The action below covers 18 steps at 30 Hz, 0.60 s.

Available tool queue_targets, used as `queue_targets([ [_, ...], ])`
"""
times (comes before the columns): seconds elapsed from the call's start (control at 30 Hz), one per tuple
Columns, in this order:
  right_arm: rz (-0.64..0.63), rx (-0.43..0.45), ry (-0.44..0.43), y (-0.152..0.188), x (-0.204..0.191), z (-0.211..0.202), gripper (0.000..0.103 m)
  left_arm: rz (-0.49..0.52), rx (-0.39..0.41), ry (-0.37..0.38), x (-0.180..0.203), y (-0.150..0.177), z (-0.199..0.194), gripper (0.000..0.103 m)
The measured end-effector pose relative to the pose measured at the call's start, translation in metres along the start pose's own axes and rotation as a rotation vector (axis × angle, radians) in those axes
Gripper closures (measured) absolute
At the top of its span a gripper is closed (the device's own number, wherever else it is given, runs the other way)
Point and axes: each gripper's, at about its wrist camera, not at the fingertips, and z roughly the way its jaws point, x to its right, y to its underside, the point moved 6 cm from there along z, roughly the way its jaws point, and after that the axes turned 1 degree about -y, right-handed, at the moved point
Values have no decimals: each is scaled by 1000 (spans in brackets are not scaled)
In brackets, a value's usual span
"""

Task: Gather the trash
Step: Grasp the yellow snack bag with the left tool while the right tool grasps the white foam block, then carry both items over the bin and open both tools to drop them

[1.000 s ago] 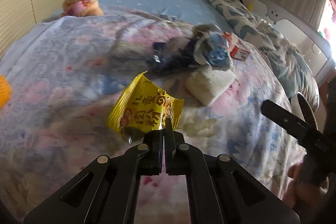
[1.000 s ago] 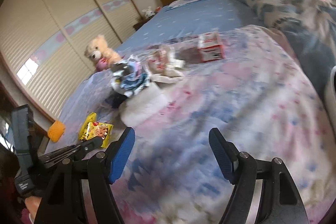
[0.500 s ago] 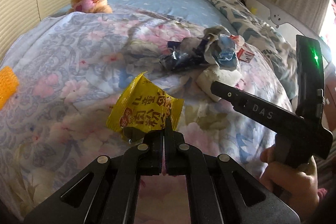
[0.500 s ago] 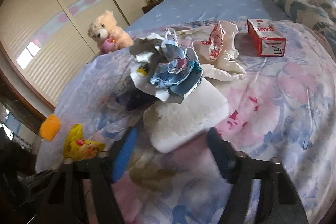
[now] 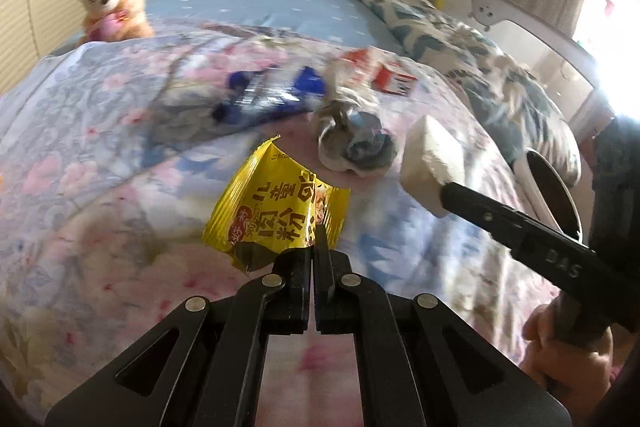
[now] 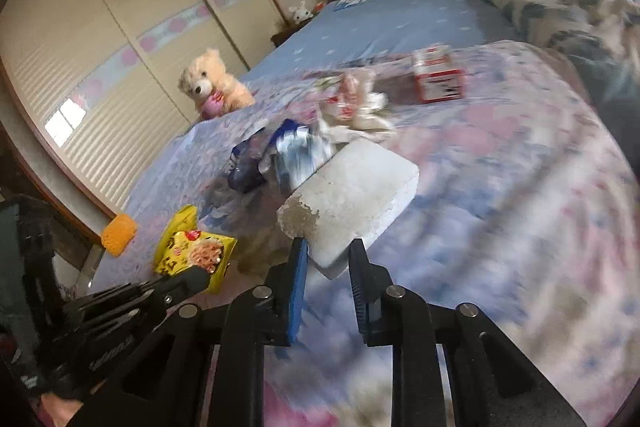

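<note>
My left gripper (image 5: 318, 247) is shut on the lower edge of a yellow snack wrapper (image 5: 280, 215) and holds it above the floral bedspread. From the right wrist view the same wrapper (image 6: 192, 251) hangs at the lower left from that gripper (image 6: 192, 279). A white foam block (image 6: 352, 191) has its near corner between the fingers of my right gripper (image 6: 327, 255). The jaws are closing and both pads touch it. In the left wrist view the block (image 5: 432, 159) sits tilted on the tip of the right gripper (image 5: 448, 193).
More litter lies on the floral bedspread (image 6: 500, 187): a blue wrapper (image 5: 264, 95), a crumpled grey-blue ball (image 5: 356, 143), white crumpled paper (image 6: 356, 103) and a red-and-white box (image 6: 438, 77). A teddy bear (image 6: 212, 83) sits near the left edge, an orange object (image 6: 118, 235) beyond it.
My right gripper came in over the foam block and narrowed its wide-open jaws onto the block's near corner. The left gripper kept the yellow wrapper and shifted a little.
</note>
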Motion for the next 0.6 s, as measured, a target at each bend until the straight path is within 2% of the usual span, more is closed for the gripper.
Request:
queue_targets([
  [0.3, 65, 51, 65, 10, 46, -55, 82, 93, -25, 97, 61, 3, 5, 102],
  [0.6, 128, 102, 131, 18, 88, -101, 82, 195, -39, 162, 119, 1, 9, 102],
])
